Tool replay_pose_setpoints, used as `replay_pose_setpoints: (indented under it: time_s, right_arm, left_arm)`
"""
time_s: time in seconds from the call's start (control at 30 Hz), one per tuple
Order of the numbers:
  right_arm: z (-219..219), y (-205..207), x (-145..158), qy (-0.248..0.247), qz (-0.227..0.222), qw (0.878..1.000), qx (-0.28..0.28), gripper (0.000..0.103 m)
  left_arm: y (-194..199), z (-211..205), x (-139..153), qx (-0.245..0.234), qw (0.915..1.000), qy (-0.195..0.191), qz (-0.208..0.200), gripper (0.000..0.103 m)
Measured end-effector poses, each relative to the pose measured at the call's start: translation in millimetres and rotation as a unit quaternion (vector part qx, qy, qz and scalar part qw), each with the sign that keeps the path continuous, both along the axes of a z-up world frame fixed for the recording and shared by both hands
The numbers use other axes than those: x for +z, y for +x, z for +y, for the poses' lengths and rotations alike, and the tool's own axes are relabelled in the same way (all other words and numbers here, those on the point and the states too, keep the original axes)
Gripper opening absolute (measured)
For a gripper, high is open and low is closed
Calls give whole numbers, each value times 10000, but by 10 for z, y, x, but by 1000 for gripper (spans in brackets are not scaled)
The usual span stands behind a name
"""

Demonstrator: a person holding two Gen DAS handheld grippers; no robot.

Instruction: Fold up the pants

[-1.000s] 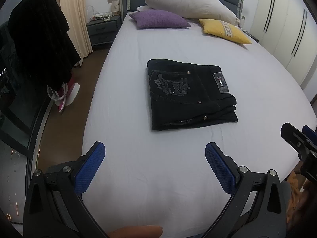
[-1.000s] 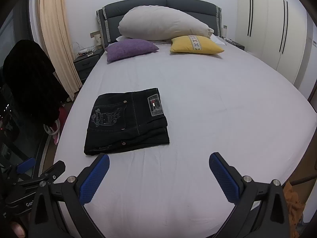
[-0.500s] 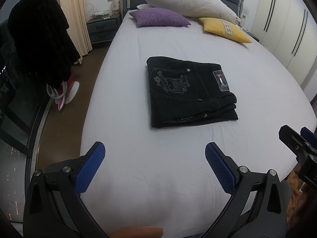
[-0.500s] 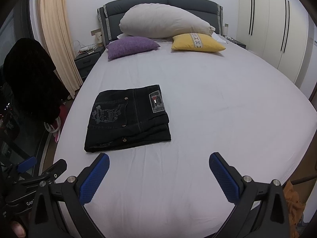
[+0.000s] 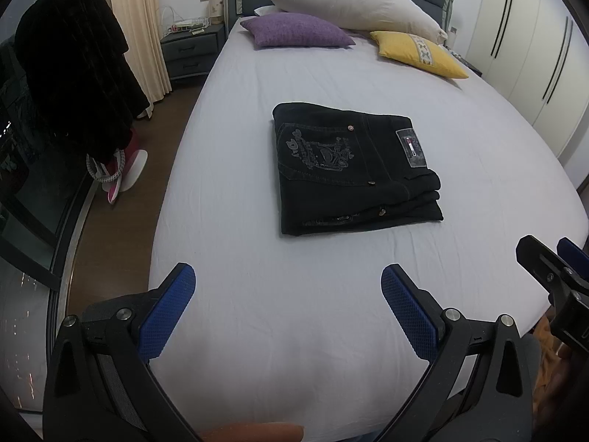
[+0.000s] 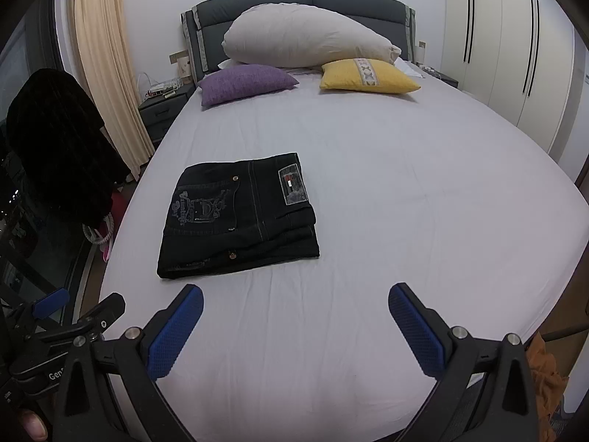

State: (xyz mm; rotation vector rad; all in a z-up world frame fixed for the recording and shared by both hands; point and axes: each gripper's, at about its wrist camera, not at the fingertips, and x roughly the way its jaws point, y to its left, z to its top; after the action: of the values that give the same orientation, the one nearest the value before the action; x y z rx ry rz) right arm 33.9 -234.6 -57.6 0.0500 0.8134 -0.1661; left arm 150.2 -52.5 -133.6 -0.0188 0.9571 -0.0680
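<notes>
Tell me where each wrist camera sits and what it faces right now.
Left wrist view: above the bed's foot, facing the folded pants; open left tongs, a fingertip at the bottom edge, right tongs at right.
Right wrist view: further right, facing the headboard; open right tongs, left tongs at left.
Shared: pants, pillows.

Bed [image 6: 405, 191] covered by pale sheet. Far end: grey headboard [image 6: 294, 3], large white pillow [image 6: 305, 40], purple cushion [image 6: 246, 83], yellow cushion [image 6: 368, 77]. Nightstand [image 5: 189, 51], cream curtain [image 6: 106, 73] and dark garment [image 5: 73, 84] seen left; white wardrobe [image 6: 515, 48] right.
</notes>
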Motion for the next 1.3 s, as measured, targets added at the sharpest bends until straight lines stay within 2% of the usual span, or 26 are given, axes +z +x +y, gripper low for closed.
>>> replay_pose_setpoints:
  time_s: [1.3]
  right_arm:
    - [-32,12,-58,18,67,10000,59,103]
  left_arm:
    - [-5,0,-16,-12,10000,4,8,103]
